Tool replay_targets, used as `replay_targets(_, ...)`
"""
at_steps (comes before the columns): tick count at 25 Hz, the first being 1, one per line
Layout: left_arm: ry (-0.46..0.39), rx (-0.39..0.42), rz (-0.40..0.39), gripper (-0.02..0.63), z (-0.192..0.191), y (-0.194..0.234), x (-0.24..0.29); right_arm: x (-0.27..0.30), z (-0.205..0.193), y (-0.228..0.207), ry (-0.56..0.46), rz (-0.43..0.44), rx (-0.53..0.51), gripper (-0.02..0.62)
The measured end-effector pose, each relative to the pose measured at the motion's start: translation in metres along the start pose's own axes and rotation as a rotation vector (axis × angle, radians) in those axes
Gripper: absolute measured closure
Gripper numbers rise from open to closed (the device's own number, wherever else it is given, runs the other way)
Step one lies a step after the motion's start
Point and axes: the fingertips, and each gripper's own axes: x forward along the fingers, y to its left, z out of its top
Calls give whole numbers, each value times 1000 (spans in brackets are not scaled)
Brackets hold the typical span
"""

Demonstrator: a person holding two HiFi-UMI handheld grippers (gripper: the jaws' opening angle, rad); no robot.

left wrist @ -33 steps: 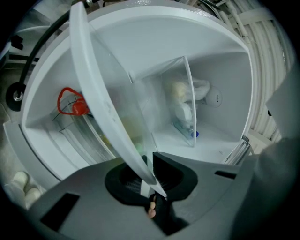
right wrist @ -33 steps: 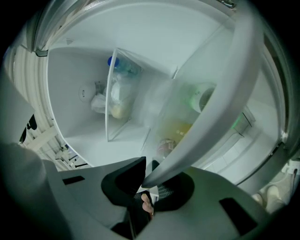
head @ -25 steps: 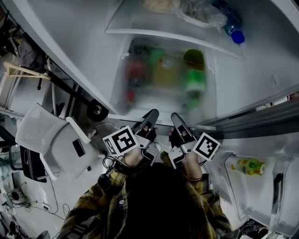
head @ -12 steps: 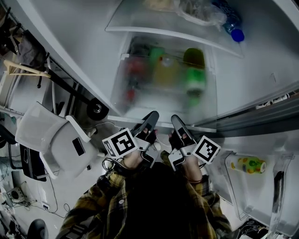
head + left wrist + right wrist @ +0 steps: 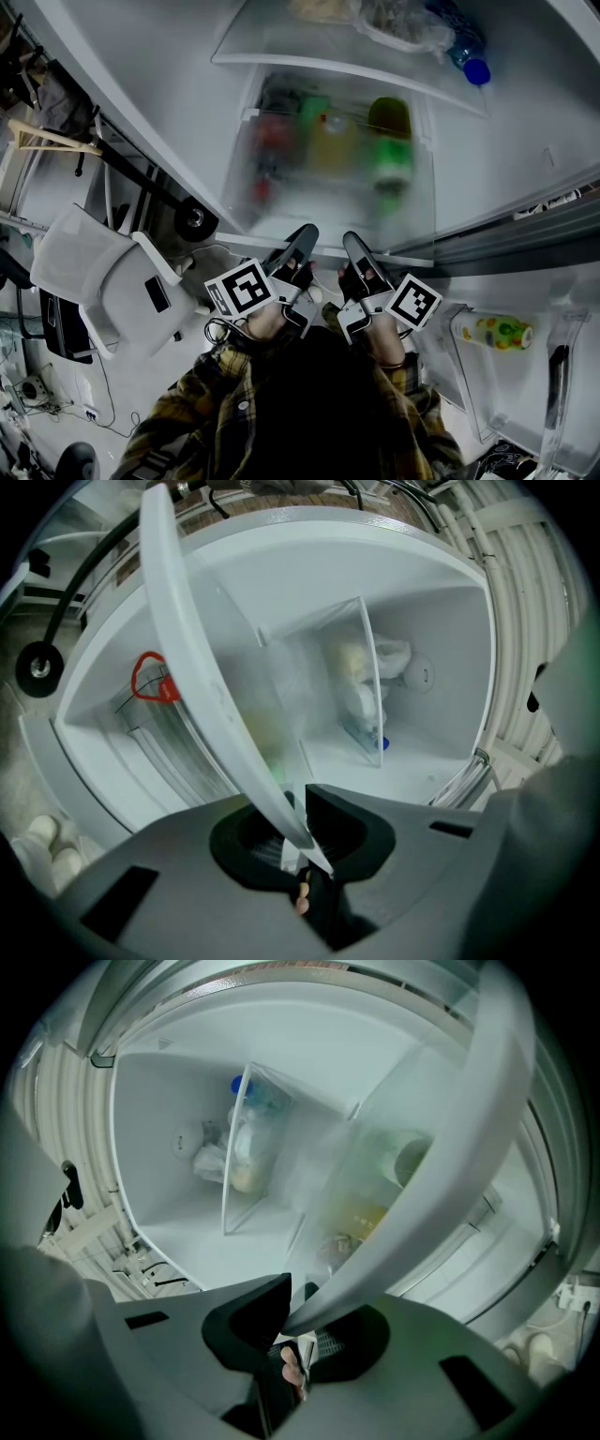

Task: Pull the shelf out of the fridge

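Head view: clear shelf (image 5: 240, 173) slid partway out of the fridge, at 12 o'clock from both hands. It carries a green bottle (image 5: 392, 161) at its 2 o'clock corner and blurred red and yellow items. A fixed glass shelf (image 5: 281, 58) sits above it with a blue-capped bottle (image 5: 476, 72). Left gripper (image 5: 306, 232) and right gripper (image 5: 352, 240) sit side by side on its front edge. White chair (image 5: 108, 286) at 9 o'clock.

Left gripper view: the shelf's white rim (image 5: 192, 649) runs from 11 o'clock down into the jaws, which are pinched on it.

Right gripper view: the same rim (image 5: 455, 1162) comes in from 1 o'clock, and the jaws are clamped on its lower end.
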Motion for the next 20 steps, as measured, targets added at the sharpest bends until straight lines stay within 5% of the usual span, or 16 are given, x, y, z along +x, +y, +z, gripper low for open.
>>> replay_targets(20, -1, 1, 1, 560, 0, 0, 0, -1, 0, -1, 0, 7, 8, 535)
